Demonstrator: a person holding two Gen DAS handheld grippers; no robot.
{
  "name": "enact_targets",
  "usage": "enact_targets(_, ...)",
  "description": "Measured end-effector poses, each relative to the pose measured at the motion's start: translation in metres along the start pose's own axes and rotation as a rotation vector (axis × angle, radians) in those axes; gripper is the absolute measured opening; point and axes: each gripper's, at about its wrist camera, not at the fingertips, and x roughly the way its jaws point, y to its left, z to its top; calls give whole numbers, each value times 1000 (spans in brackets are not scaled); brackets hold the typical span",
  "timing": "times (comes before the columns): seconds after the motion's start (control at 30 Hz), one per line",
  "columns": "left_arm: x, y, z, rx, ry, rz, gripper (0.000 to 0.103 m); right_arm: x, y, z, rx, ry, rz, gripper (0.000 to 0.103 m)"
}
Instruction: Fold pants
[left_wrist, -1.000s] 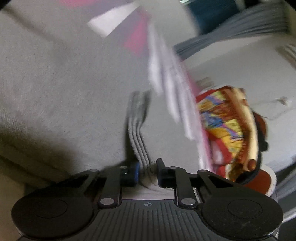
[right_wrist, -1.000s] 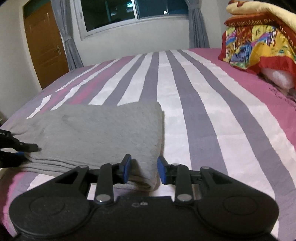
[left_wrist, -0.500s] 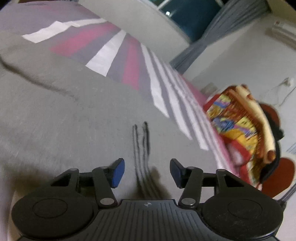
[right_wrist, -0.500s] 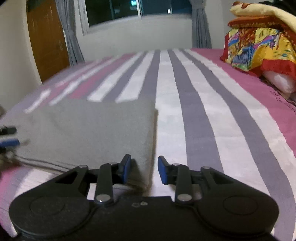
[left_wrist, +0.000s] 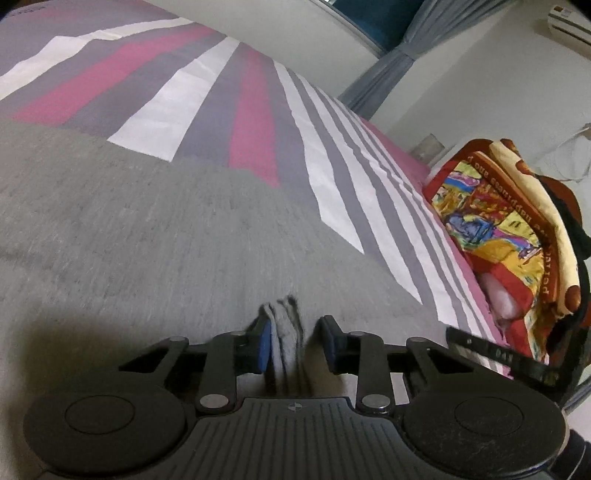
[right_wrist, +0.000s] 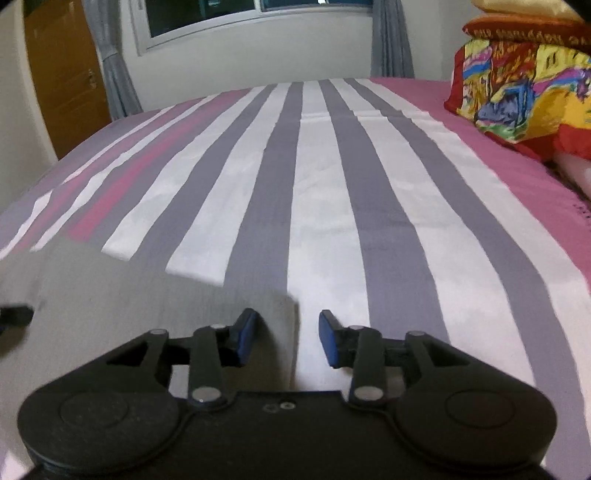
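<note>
The grey pants (left_wrist: 129, 229) lie folded flat on the striped bed. In the left wrist view my left gripper (left_wrist: 295, 341) is open, with a raised fold of the grey cloth (left_wrist: 286, 332) standing between its blue-padded fingers, against the left pad. In the right wrist view my right gripper (right_wrist: 288, 336) is open, and the pants' right corner (right_wrist: 273, 314) lies between its fingers. The tip of the left gripper shows at the far left edge (right_wrist: 14, 315).
The bed sheet (right_wrist: 332, 192) has grey, white and pink stripes. A colourful folded blanket pile (left_wrist: 517, 236) sits at the bed's right side, also in the right wrist view (right_wrist: 524, 85). A window, curtains and a brown door (right_wrist: 62, 74) are beyond the bed.
My left gripper opened off the cloth and now sits around a raised fold. My right gripper opened wider and the view shifted right along the pants' edge.
</note>
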Motion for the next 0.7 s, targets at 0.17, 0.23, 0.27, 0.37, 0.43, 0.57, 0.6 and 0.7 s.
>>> enact_targets(0.17, -6, -5, -9, 22, -2, 14, 31, -7, -1, -12, 17, 15, 7, 39)
enact_targets(0.23, -14, -8, -16, 56, 7, 32, 31, -19, -2, -25, 2, 35, 11, 41)
enact_targets(0.27, -19, -12, -21, 85, 11, 44, 31, -27, -2, -34, -11, 35, 10, 41)
enact_targets(0.37, -33, -24, -36, 203, 13, 89, 35, -51, -4, -56, -23, 42, 11, 42)
enact_targets(0.43, -42, -34, -48, 296, 22, 122, 36, -64, -5, -67, -43, 46, 8, 44)
enact_targets(0.57, -75, -46, -60, 307, -34, 103, 37, -96, -5, -77, -71, 21, 13, 44)
enact_targets(0.6, -80, -47, -64, 289, -45, 91, 37, -107, -4, -79, -74, -11, 27, 44)
enact_targets(0.7, -68, -39, -74, 271, 17, 151, 38, -109, -2, -87, -86, -8, 48, 48)
